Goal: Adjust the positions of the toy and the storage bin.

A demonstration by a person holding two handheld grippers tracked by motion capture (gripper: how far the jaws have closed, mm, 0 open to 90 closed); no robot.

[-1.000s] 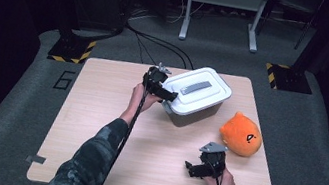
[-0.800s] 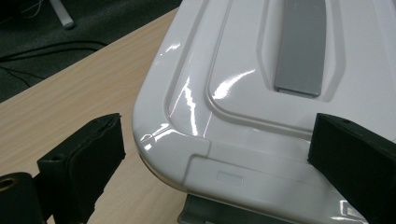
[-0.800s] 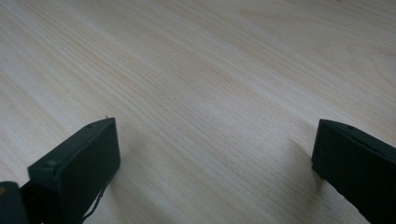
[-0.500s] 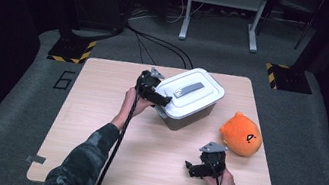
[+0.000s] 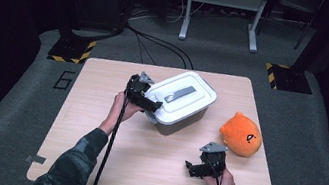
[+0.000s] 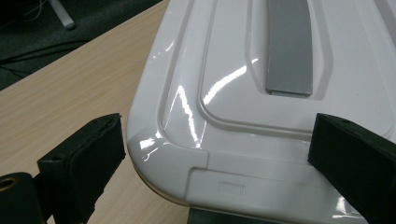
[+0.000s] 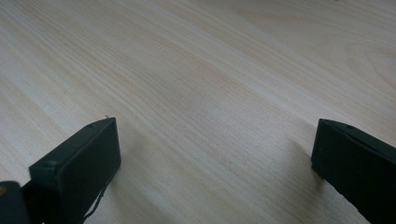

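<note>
Left gripper (image 5: 151, 104) at frame centre-left, jaws spread wide, forearm stretched up from the bottom edge. Right gripper (image 5: 192, 168) lower right, jaws wide apart, held low.

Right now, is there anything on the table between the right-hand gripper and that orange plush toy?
Nothing: in the high view, bare wooden table separates the right gripper from the orange plush toy.
</note>
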